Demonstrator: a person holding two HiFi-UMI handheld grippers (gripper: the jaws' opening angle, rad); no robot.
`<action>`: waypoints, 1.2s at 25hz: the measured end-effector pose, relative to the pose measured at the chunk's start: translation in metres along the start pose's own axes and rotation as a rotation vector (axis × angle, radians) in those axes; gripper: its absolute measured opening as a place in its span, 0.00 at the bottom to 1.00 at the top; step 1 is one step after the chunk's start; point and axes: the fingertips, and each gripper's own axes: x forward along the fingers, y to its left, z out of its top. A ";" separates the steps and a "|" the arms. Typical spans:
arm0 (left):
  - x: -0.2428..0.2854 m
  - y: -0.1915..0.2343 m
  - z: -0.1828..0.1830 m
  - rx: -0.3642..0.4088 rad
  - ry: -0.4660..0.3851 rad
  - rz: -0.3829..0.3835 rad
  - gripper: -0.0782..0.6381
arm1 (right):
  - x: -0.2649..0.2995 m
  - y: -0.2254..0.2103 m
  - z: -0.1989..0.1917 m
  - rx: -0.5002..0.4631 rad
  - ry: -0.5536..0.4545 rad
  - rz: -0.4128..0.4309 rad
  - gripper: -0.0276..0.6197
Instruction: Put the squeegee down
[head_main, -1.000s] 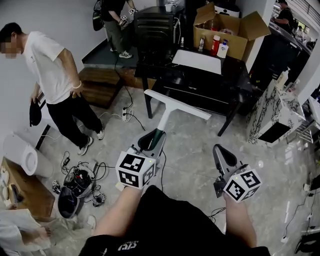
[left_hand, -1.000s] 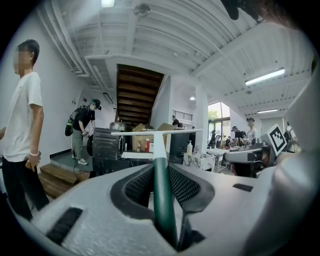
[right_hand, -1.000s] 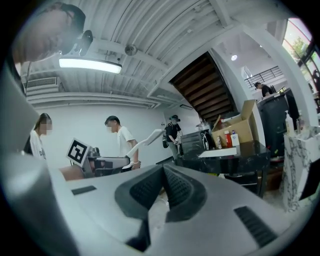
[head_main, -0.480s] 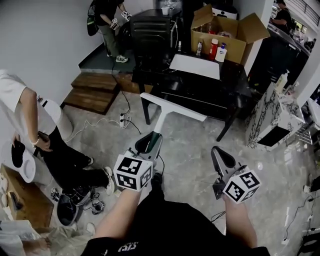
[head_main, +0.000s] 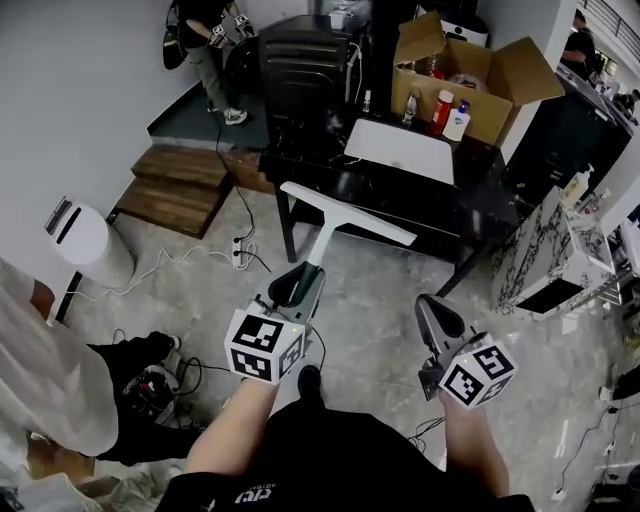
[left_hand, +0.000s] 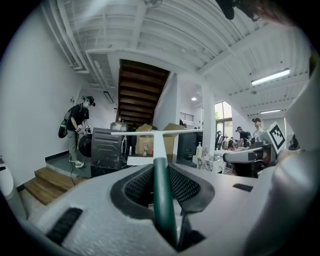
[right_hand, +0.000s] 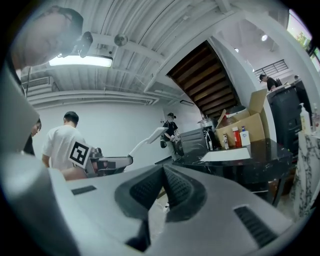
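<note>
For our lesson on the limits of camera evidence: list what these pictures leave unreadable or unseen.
Squeegee handle's end: buried in the left gripper, head and left gripper views.
Red bottle label: too small, head view.
Cardboard box contents: mostly behind its walls, head view.
Person in white: cut by head view's left edge.

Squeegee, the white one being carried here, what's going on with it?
A person holds a claw in each hand. The left claw is shut on the green handle of the squeegee, which juts forward in the air, its white blade crosswise, toward the black table. The right claw is shut with nothing in it. The squeegee has not yet been set down on anything.
</note>
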 end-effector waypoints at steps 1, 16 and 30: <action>0.011 0.007 0.004 0.004 0.003 -0.008 0.25 | 0.012 -0.005 0.002 0.003 0.001 -0.001 0.05; 0.075 0.124 0.018 0.004 0.007 -0.004 0.25 | 0.149 -0.037 0.007 0.008 0.059 -0.012 0.05; 0.126 0.170 0.009 -0.032 0.027 -0.018 0.25 | 0.216 -0.065 0.011 0.018 0.085 -0.013 0.05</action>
